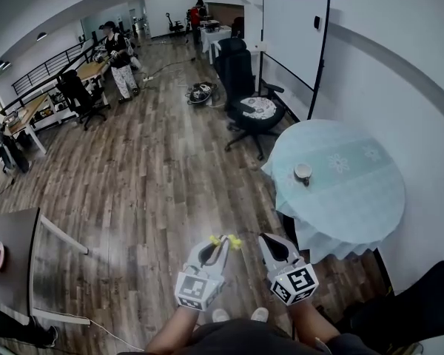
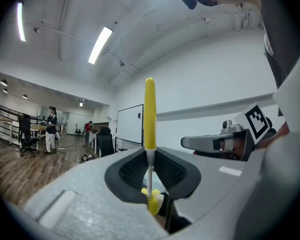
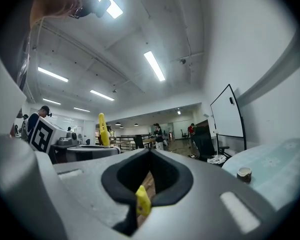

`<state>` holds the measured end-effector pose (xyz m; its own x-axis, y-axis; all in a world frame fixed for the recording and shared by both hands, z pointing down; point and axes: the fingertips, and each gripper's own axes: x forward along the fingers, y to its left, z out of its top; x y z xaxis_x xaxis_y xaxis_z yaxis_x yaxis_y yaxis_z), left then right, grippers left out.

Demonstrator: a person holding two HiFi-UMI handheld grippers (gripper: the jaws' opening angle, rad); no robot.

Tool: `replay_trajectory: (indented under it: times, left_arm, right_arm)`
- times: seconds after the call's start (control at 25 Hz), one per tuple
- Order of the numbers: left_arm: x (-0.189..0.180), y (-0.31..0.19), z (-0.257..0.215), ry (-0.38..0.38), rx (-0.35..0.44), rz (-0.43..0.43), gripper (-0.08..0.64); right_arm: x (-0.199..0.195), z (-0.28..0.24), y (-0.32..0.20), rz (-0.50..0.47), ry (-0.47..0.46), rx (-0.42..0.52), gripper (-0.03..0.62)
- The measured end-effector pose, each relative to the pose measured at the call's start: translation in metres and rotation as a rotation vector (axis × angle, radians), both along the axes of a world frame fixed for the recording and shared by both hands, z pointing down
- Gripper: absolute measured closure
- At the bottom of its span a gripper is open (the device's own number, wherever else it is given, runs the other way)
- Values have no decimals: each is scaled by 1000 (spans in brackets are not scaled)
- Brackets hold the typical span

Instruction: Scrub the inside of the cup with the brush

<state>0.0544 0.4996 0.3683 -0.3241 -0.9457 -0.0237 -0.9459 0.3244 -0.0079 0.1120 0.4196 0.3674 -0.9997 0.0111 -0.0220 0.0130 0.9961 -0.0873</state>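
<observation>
Cup point(image 1: 303, 171) and brush point(image 1: 230, 240) are the smallest things in a wide office. A wood floor point(image 1: 148, 176) fills most of the head view, with a whiteboard point(image 1: 294, 39) against the right wall and a black office chair point(image 1: 244, 95) near it. Beside the chair stands the round worktop point(image 1: 355, 198) under a pale patterned cloth.

Low in the head view the two grippers are held side by side, well apart from the worktop. The left gripper point(image 1: 222, 242) has its jaws closed on the brush's thin shaft, and in the left gripper view the yellow handle point(image 2: 149, 114) rises straight up out of the dark pads point(image 2: 132, 171). The right gripper point(image 1: 270, 241) is just beside it, jaws closed together and holding nothing — its own view shows only floor through the hollow of the pads point(image 3: 120, 179).

The cup stands upright and alone on the cloth toward the worktop's left side. In the right gripper view it shows off to the right of the jaws, touched by neither gripper.
</observation>
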Motion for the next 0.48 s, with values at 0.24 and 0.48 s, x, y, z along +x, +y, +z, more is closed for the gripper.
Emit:
replay_trajectory:
  times: [0.24, 0.48]
  left_arm:
    - [-26, 19, -1, -14, -2, 21, 520]
    - [-49, 17, 5, -1, -2, 31, 520]
  right_arm:
    - [-32, 1, 25, 7, -5, 4, 591]
    - [-52, 1, 24, 25, -7, 14, 591]
